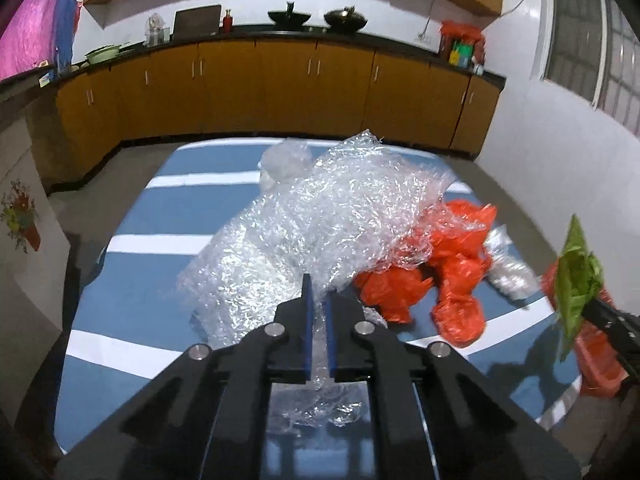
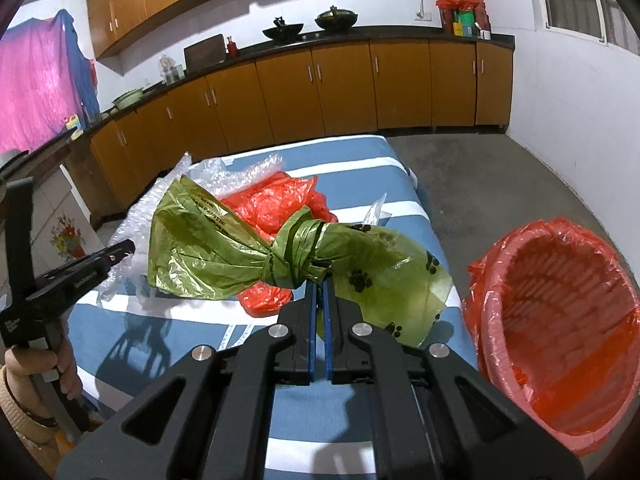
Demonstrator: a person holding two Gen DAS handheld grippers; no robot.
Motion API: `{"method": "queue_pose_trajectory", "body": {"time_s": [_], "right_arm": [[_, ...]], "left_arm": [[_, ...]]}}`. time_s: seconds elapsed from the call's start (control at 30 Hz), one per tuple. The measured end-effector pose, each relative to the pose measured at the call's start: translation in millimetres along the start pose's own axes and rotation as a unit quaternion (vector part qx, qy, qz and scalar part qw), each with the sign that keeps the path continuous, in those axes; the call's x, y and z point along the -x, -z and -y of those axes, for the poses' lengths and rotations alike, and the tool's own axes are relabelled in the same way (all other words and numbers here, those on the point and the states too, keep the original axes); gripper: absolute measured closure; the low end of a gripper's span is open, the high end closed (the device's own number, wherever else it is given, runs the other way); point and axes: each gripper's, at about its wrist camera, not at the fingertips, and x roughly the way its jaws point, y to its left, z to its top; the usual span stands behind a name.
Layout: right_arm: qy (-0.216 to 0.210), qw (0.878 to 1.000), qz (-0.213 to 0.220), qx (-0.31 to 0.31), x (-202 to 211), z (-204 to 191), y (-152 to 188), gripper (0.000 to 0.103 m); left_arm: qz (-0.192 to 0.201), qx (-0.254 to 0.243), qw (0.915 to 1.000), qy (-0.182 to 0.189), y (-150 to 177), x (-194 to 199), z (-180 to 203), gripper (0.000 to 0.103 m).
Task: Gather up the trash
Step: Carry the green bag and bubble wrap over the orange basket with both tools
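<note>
Green bag: a knotted green plastic bag (image 2: 296,256) printed with black paw marks, lifted above the striped table (image 2: 352,156), pinched at its knot by the right gripper (image 2: 319,292).
Right gripper state: blue pads pressed together on the green plastic just below the knot.
Bag's long axis: runs left to right across the right wrist view, one loose end fanning left, the other spreading right toward the bin.
Key relation: the pink bin (image 2: 560,320), lined with a red bag, stands on the floor just right of the table edge and lower than the held bag; I judge the coming move to be a carry rightward and down into its open mouth.
Nearer hand: the right one, since the bin lies on its side.
Left gripper (image 1: 318,304): pads drawn close on a fold of bubble wrap (image 1: 320,220), a large clear crumpled sheet over the middle of the table.
Other trash: crumpled red bags (image 1: 440,264) beside the wrap and partly under it.
Hidden: the bin's base is cut off by the frame edge; what lies beneath the bubble wrap cannot be seen; the bag's contents are unclear.
</note>
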Motion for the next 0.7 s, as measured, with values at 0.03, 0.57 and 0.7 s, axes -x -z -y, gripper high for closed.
{"method": "queue_pose_trajectory", "body": {"time_s": [0.03, 0.57, 0.7], "right_arm": [[0.000, 1.000, 0.002, -0.001, 1, 0, 0, 0.099], [0.030, 0.998, 0.045, -0.028, 40, 25, -7, 0.099], [0.049, 0.997, 0.051, -0.040, 51, 39, -5, 0.099]], "left_arm": [[0.004, 0.001, 1.0000, 0.003, -2, 4, 0, 0.097], [0.050, 0.000, 0.9933, 0.104, -30, 62, 41, 0.097], [0.048, -0.014, 0.9906, 0.128, -29, 65, 63, 0.097]]}}
